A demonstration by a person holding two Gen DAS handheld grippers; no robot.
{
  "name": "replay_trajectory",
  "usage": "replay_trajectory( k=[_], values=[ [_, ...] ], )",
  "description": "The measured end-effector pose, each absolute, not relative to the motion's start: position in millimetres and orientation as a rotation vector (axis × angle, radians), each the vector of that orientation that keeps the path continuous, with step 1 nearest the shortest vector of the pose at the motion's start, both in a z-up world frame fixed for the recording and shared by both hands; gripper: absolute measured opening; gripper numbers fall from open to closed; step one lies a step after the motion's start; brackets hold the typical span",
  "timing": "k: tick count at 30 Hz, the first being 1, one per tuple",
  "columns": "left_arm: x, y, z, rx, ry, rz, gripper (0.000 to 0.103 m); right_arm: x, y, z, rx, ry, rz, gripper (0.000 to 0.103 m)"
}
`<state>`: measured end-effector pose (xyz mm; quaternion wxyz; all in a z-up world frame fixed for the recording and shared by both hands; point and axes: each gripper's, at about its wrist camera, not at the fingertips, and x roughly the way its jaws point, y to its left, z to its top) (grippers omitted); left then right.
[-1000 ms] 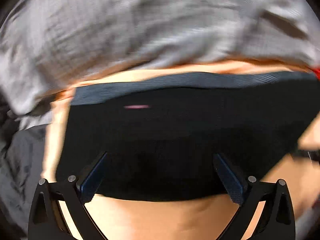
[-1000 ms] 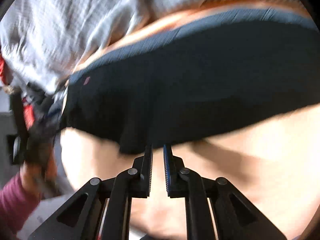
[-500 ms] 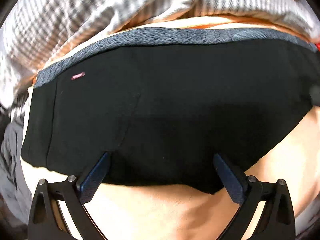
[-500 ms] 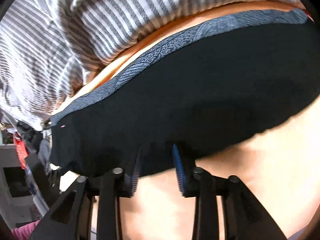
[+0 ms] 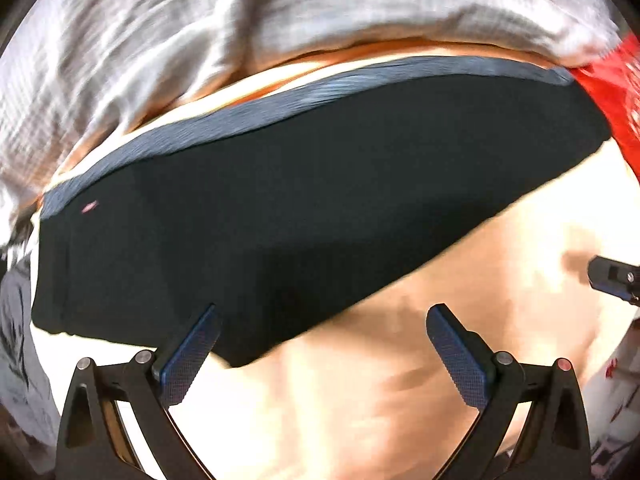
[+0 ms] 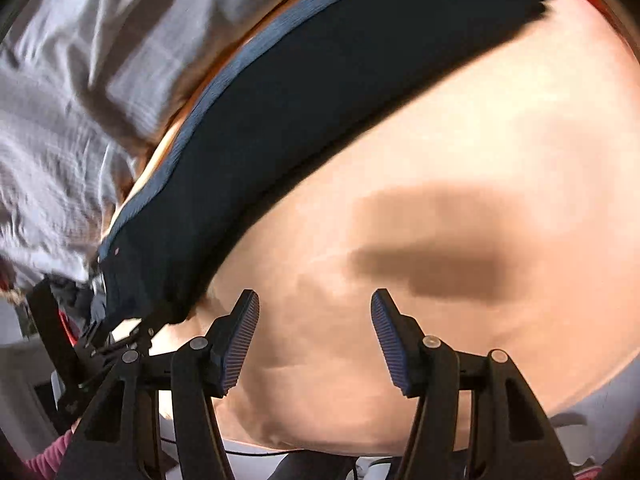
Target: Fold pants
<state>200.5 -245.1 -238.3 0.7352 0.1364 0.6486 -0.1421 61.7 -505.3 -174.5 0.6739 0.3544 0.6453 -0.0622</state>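
With both the left gripper (image 5: 320, 344) and right gripper (image 6: 315, 336) released, we judged it best to lift clear without dragging the folded pants (image 5: 304, 208).

Bright warm overexposure, motion blur throughout, fisheye-bent edges, dark corners.

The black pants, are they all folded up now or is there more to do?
The black pants with the grey waistband already lie as a flat, compact shape on the tan surface. Nothing is in hand: the left gripper and right gripper are both open and empty. Whether another fold remains, I can't tell.
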Motion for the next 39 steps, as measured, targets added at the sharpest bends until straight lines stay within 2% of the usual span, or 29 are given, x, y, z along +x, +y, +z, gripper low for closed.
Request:
replay_trajectory(
  k=[12,18,24,25,27,34,39],
  values=[
    [194,-344,-231,0.339,1.425,-0.374,0.103,38,-614,-172,1.007,1.292,-0.240,0.062],
    [216,-358,-236,0.327,1.425,-0.362,0.103,78,-668,-165,0.984,1.170,-0.256,0.062],
    [221,-381,-239,0.321,1.433,-0.359,0.103,120,-712,-172,0.872,1.156,-0.272,0.062],
    [222,-383,-239,0.321,1.435,-0.357,0.103,123,-721,-177,0.852,1.174,-0.305,0.062],
    [223,-387,-238,0.313,1.439,-0.354,0.103,119,-733,-179,0.869,1.172,-0.347,0.048],
    [238,-393,-243,0.296,1.447,-0.314,0.103,134,-744,-158,0.907,1.071,-0.278,0.049],
    [241,-402,-245,0.295,1.461,-0.308,0.103,196,-736,-184,0.933,1.077,-0.158,0.049]
  ],
)
